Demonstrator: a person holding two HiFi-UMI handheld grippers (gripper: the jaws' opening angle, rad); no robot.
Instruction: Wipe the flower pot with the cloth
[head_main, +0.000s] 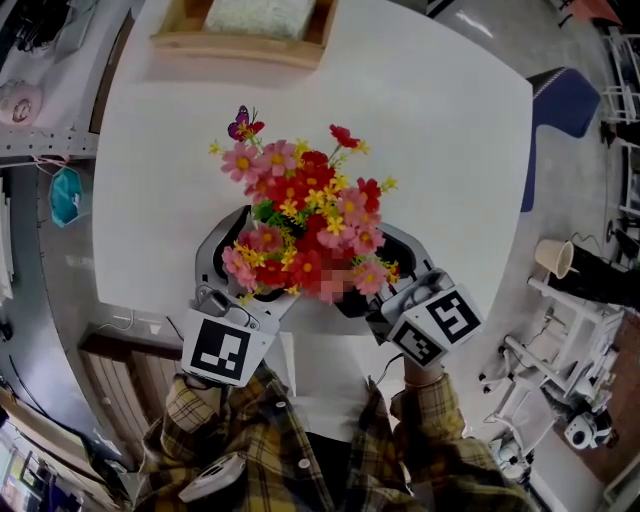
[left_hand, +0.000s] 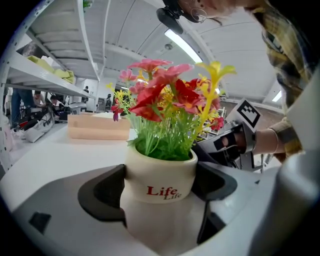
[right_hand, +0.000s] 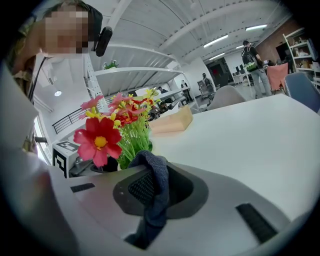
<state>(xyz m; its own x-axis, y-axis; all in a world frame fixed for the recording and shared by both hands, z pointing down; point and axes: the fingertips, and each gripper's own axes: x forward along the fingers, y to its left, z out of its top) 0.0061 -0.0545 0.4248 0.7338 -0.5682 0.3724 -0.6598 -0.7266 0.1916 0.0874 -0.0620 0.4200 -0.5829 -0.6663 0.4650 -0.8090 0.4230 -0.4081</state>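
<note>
At the near edge of the surface (head_main: 430, 130), right in front of the person, stands the flower pot (left_hand: 160, 180), a small white one with "Life" printed in red on its wall. It holds flowers (head_main: 305, 225) in red, pink and yellow on green stems. The bunch spreads much wider than the pot and hides it from the head view. A small butterfly (head_main: 243, 124) sits on the far side of the bunch.

The left gripper (left_hand: 159, 189) has its jaws spread wide, with the pot upright between them. A dark pad sits just beside the pot's wall on each side, and no squeeze on the pot can be made out. The right gripper (right_hand: 165, 182) is clamped on the cloth (right_hand: 155, 195), a dark blue knit piece that loops over the jaw tips and hangs down between them. This gripper lies just to the right of the bunch, with the blooms on its left. Whether the cloth touches the pot cannot be told, since the jaw and the flowers cover that spot.

Farther across the white surface, a wooden tray (head_main: 190, 40) sits at the far edge, holding a pale folded thing (head_main: 258, 16). To one side stands a blue chair (head_main: 565, 110). Around the room are metal shelves (left_hand: 40, 70), and people (right_hand: 248, 55) stand far off under strip lights.
</note>
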